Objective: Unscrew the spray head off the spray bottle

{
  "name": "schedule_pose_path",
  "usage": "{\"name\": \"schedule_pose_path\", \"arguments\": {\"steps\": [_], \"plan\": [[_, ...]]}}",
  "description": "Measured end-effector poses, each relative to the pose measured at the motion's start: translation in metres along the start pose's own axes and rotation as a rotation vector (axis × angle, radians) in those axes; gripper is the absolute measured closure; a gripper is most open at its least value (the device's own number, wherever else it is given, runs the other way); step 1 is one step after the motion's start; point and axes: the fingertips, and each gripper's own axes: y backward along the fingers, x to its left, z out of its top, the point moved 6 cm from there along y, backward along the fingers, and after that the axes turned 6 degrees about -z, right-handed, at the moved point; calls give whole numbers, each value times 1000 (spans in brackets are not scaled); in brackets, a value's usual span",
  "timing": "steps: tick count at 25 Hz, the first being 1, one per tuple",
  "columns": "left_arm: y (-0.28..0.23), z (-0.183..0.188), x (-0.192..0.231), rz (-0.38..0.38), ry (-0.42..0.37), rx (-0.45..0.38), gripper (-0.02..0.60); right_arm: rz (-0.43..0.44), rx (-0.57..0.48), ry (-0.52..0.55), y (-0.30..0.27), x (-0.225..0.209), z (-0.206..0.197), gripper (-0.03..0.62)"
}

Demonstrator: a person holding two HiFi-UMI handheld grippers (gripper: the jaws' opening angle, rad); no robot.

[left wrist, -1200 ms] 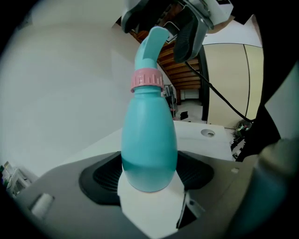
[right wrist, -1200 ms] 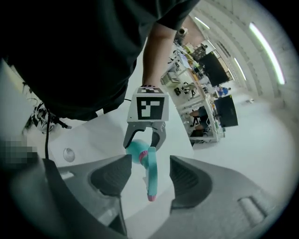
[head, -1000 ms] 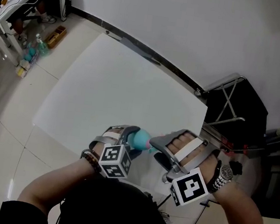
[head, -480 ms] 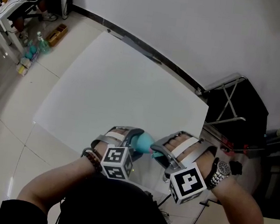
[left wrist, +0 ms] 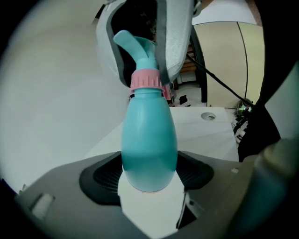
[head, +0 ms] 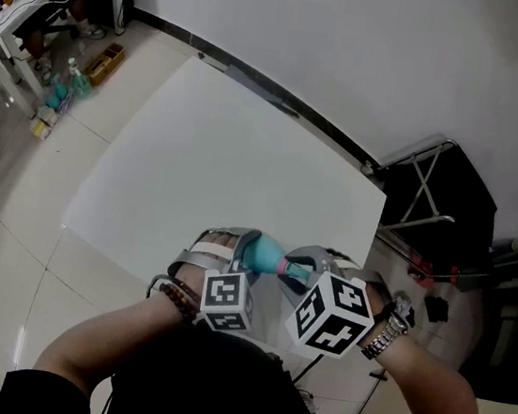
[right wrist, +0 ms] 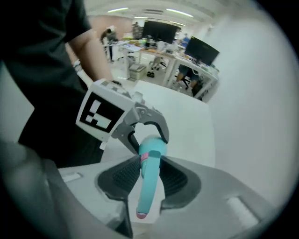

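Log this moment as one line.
left hand-held gripper: shut on spray bottle | right hand-held gripper: jaws just closed on spray head

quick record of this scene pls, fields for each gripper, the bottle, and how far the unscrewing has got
left hand-held gripper: shut on the spray bottle, near its base
right hand-held gripper: jaws have just been closing, spray head between them, pads on it
pink collar: seated on the bottle neck
progress: spray head attached, not yet off
bottle position: in the air between the two grippers, near the white table
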Motion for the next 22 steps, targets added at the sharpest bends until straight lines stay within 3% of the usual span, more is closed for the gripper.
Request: {"name": "schedule_pose_path", "arguments": {"steps": [6,9,11,14,18,22], "plan": [[-3,-4,-2,35,-20,60,198,145,3,-632,-9,-17,-15,476],[-5,-6,-4,40,-25,80,198,214,-26,-833,-13,-22,-25,476],[-6,-6,-4,41,-21,84,198,227,-48,-907,-14,-22,-29,476],[-6,-5,-4,34,-4,68,197,210,-76,-909,-13,-22,-28,473],[-6,-2,-3,5,32,26,196,157,-121,-772,0,-24,-21,340],[-5,-2,-4,-53,75,-26,196,97,-275,-629,36,-35,-10,313]]}}
